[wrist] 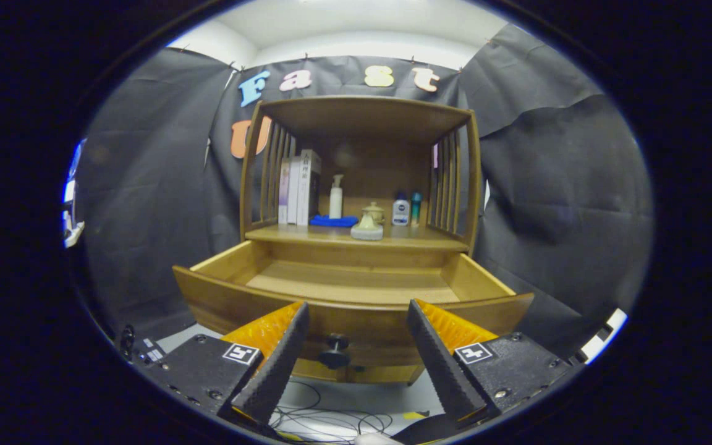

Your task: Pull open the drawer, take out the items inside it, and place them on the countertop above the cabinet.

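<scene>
The wooden drawer (pixel 356 281) of a small cabinet stands pulled out toward me, and the part of its inside that I see holds nothing. Its dark round knob (pixel 334 351) sits on the front panel, between my fingers. My gripper (pixel 356 315) is open, fingers spread wide, with nothing between them but the drawer front. On the countertop (pixel 306 235) above the drawer rests a cream-coloured item (pixel 367 226) near the front edge, beside a blue cloth (pixel 334 220).
Books (pixel 297 188) stand at the countertop's left, a white pump bottle (pixel 335 196) in the middle, and two small bottles (pixel 406 209) at the right. Slatted wooden sides and a top shelf (pixel 362 111) enclose the countertop. Cables (pixel 331 417) lie on the floor below the drawer.
</scene>
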Available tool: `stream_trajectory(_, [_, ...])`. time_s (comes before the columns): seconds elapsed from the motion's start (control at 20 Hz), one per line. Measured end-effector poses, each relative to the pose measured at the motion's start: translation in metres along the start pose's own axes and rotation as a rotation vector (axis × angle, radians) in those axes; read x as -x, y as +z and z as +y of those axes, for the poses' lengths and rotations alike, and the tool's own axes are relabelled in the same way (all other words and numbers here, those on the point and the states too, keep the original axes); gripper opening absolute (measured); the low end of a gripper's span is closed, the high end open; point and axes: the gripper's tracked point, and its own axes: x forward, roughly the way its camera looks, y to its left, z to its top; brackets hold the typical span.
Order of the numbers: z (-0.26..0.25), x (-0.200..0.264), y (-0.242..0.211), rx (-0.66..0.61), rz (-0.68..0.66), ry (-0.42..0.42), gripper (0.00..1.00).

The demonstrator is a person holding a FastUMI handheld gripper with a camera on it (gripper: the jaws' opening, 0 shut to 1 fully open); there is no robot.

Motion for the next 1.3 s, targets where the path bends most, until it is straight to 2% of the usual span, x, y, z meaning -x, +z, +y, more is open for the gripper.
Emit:
stream_trajectory(0.45, [0.023,-0.038,-0.037,-0.042,0.082,-0.009,1.00])
stream_trajectory(0.75, [0.016,-0.051,-0.036,-0.048,0.076,-0.050,1.00])
stream_trajectory(1.3, [0.016,-0.074,-0.034,-0.020,0.049,-0.015,0.98])
